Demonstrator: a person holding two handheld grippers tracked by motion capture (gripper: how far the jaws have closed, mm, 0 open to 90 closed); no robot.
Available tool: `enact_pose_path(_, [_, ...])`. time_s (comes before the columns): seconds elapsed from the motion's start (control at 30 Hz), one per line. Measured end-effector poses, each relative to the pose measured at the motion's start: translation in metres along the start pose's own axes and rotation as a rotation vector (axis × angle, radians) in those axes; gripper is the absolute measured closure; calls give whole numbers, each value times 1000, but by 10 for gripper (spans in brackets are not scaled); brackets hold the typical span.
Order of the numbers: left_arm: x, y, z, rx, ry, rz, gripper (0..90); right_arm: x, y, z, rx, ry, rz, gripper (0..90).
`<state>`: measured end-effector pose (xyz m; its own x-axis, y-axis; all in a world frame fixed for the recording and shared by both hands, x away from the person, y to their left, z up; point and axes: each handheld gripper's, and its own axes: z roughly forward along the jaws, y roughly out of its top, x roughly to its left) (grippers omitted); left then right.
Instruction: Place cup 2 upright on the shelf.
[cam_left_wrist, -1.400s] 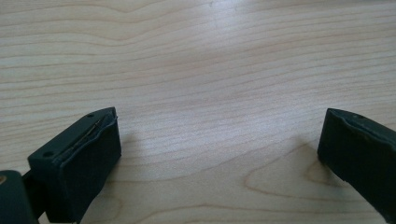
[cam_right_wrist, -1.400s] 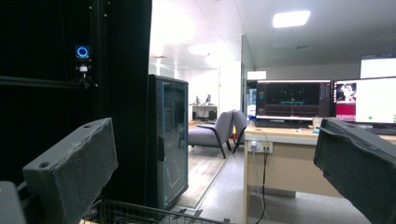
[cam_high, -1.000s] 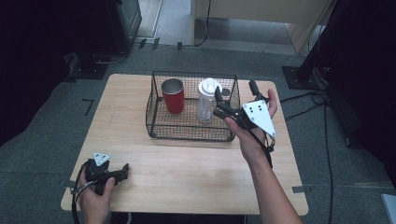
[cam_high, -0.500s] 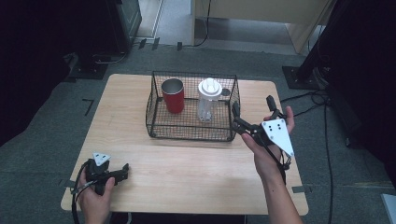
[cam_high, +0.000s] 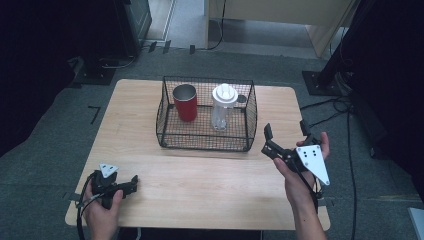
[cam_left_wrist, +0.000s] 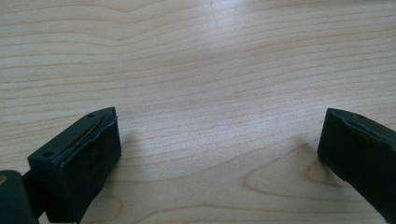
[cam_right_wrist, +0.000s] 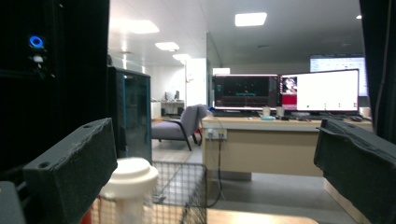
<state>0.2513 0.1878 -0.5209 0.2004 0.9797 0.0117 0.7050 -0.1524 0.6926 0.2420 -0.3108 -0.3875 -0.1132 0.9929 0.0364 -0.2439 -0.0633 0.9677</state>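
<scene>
Black right tool (cam_high: 285, 134) raised beside basket (cam_high: 206, 114), jaws apart

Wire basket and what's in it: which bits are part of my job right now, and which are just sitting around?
Job:
- clear bottle with white lid, standing in the wire basket
- right gripper, jaws open, beside the basket
- wire basket itself

Just lying about:
- red cup, upright in the basket
- left gripper, open, resting on the table

cup (cam_high: 185, 102) left of bottle (cam_high: 223, 106) in basket (cam_high: 205, 142).
</scene>
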Motion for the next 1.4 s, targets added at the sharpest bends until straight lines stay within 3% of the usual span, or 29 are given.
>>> enact_pose_path(0.23, [0, 0, 0, 1, 0, 1, 0, -16, -17, -19, 35, -42, -7, 0])
enact_pose_path(0.63, [0, 0, 0, 0, 0, 1, 0, -39, -52, -47, 145, -96, -48, 0])
enact_pose_path(0.87, [0, 0, 0, 1, 0, 1, 0, -51, -78, -61, 273, -104, -41, 0])
enact_pose_path(1.0, [0, 0, 0, 0, 0, 1, 0, -58, -92, -68, 337, -119, -79, 0])
enact_pose_path(1.33, [0, 0, 0, 0, 0, 2, 0, -74, -113, -88, 487, -133, -117, 0])
enact_pose_path(1.4, [-1, 0, 0, 3, -3, 4, 0, -76, -113, -91, 492, -135, -113, 0])
